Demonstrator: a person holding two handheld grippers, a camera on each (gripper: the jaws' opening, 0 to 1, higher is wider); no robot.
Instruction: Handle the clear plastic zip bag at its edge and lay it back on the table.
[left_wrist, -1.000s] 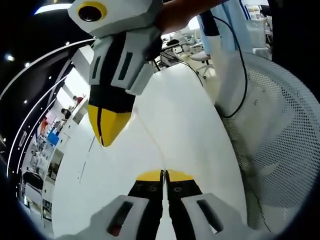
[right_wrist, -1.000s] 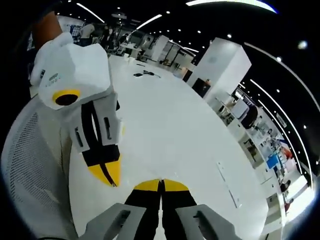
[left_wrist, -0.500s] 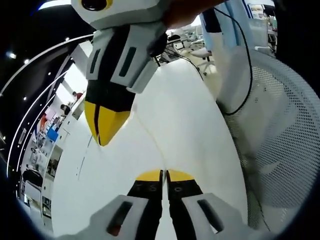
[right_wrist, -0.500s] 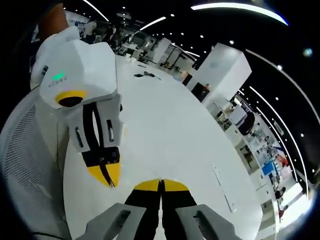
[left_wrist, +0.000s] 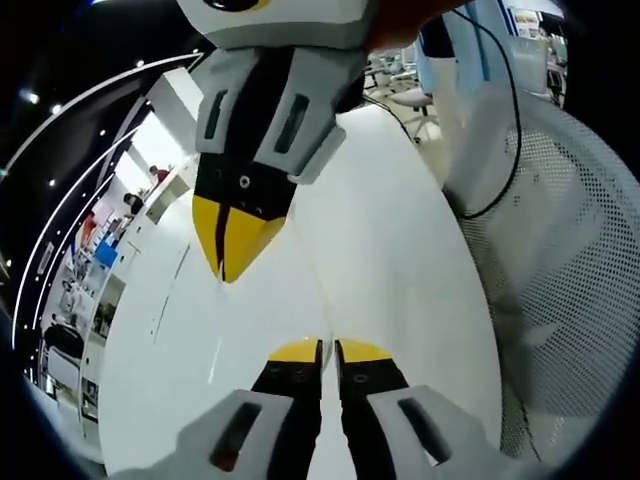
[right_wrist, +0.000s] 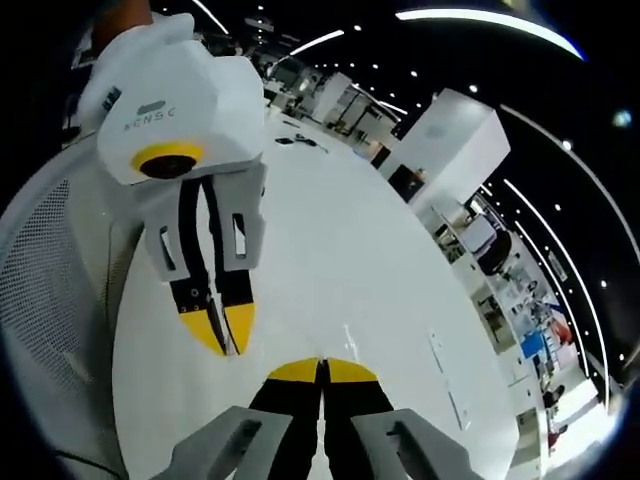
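The clear zip bag is a faint see-through film stretched between the two grippers above the white table. Only its edge lines and a glint show. In the left gripper view my left gripper is shut at the bottom, seemingly on the bag's edge. My right gripper hangs in from above, jaws together. In the right gripper view my right gripper is shut at the bottom. My left gripper points down from the upper left, close by, with the bag barely visible between them.
A white mesh chair stands against the table's edge, also seen as the chair. A person's white sleeve with a black cable is behind it. Small dark items lie far off on the table. Office desks fill the background.
The two grippers have drawn closer together, both still shut. In each view the other gripper looms larger and nearer the middle. Both cameras shifted slightly.
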